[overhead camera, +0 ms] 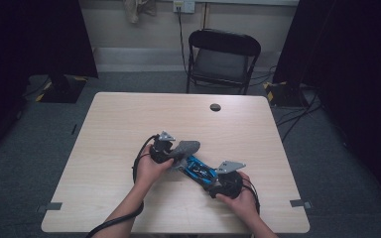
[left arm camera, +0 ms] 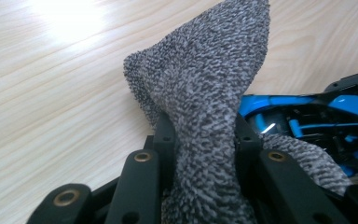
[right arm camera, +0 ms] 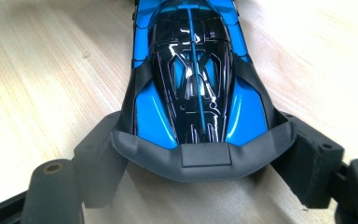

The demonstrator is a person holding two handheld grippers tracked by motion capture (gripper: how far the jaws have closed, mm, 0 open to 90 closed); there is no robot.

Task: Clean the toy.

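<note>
A blue and black toy car (overhead camera: pixel 201 171) lies on the wooden table (overhead camera: pixel 129 119), between my two hands. My right gripper (overhead camera: pixel 217 184) is shut on one end of the car; in the right gripper view the jaws stand wide on either side of the car (right arm camera: pixel 193 79). My left gripper (overhead camera: pixel 174 154) is shut on a grey speckled cloth (overhead camera: pixel 187 148). In the left gripper view the cloth (left arm camera: pixel 205 93) is pinched between the black fingers (left arm camera: pixel 165 140) and stands up from them, with the car (left arm camera: pixel 307 121) just beyond at the right. The cloth rests against the car's far end.
A dark round hole (overhead camera: pixel 215 107) sits near the table's far edge. A black folding chair (overhead camera: pixel 222 59) stands behind the table. Black curtains hang at both sides, and cables run across the floor at the right.
</note>
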